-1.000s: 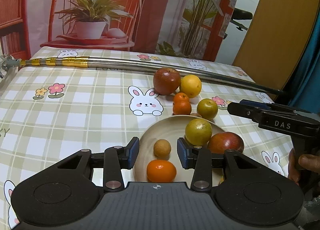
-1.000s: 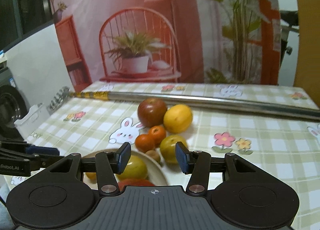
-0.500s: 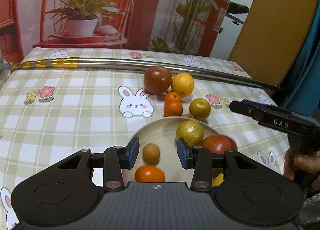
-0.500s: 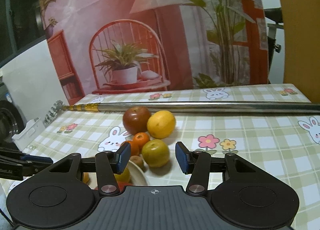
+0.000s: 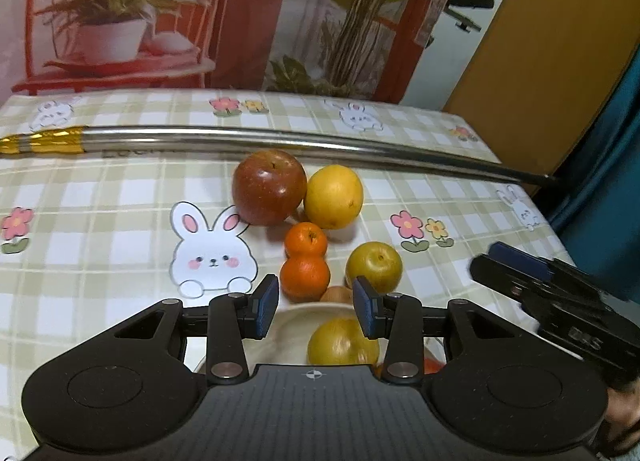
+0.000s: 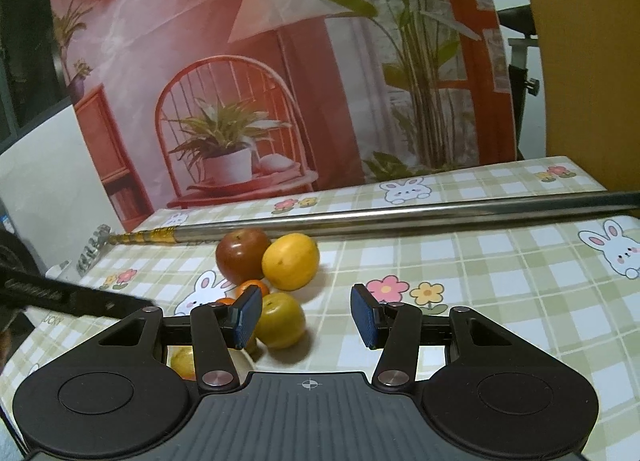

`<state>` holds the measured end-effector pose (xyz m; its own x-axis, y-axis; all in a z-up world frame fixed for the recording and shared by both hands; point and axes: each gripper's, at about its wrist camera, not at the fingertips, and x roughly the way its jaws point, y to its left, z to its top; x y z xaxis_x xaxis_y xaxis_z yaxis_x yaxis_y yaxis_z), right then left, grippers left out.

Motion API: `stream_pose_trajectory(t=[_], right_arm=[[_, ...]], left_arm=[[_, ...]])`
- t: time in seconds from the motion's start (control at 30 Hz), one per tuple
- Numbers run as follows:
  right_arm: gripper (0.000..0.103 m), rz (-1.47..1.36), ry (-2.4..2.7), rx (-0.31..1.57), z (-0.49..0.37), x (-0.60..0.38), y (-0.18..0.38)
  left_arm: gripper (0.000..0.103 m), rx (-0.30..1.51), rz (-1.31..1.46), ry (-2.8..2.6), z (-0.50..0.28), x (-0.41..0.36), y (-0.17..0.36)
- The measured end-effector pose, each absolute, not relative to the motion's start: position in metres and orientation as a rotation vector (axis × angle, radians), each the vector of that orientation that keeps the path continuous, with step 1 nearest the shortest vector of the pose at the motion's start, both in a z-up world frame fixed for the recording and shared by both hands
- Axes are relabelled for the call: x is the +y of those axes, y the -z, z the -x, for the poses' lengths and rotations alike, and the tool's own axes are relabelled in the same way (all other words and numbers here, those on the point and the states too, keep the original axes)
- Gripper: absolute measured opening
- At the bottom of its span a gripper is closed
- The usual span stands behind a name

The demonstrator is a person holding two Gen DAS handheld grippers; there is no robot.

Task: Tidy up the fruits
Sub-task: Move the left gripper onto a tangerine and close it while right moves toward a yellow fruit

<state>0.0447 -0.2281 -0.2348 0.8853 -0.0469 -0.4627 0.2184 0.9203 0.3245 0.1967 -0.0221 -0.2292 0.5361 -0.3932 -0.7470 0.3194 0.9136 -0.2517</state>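
Loose on the checked cloth lie a red apple, a yellow orange, two mandarins, a green-yellow fruit and a small brown fruit. Just below them the pale plate holds a yellow-green fruit. My left gripper hovers over the plate's far rim, open and empty. My right gripper is open too, with nothing between its pads. The green-yellow fruit sits just ahead of its left finger. The apple and orange lie beyond.
A long steel pole with a gold-taped end crosses the table behind the fruit. A printed backdrop stands at the table's far edge. The right gripper's body shows at the right of the left wrist view. A hand holds it.
My left gripper has moved forward from over the plate toward the loose fruit, so the plate has slid low in its view. My right gripper drifted right and rolled slightly. Both stayed empty.
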Motion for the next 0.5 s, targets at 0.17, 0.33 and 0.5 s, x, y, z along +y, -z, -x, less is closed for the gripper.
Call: stream_pose_trajectory(t=[0.17, 0.33, 0.5], right_arm=[[0.046, -0.401, 0.158, 0.457, -0.041, -0.237, 0.238], [0.046, -0.429, 0.175, 0.451, -0.038, -0.246, 0.243], [0.047, -0.445, 0.176, 0.448, -0.036, -0.25, 0.245]], left_arm=[[0.042, 0.966, 0.107, 0.425, -0.219, -0.03, 0.245], [0.042, 1.001, 0.133, 0.402, -0.232, -0.032, 0.256], [0.04, 1.044, 0.209, 0.379, -0.244, -0.029, 0.267]])
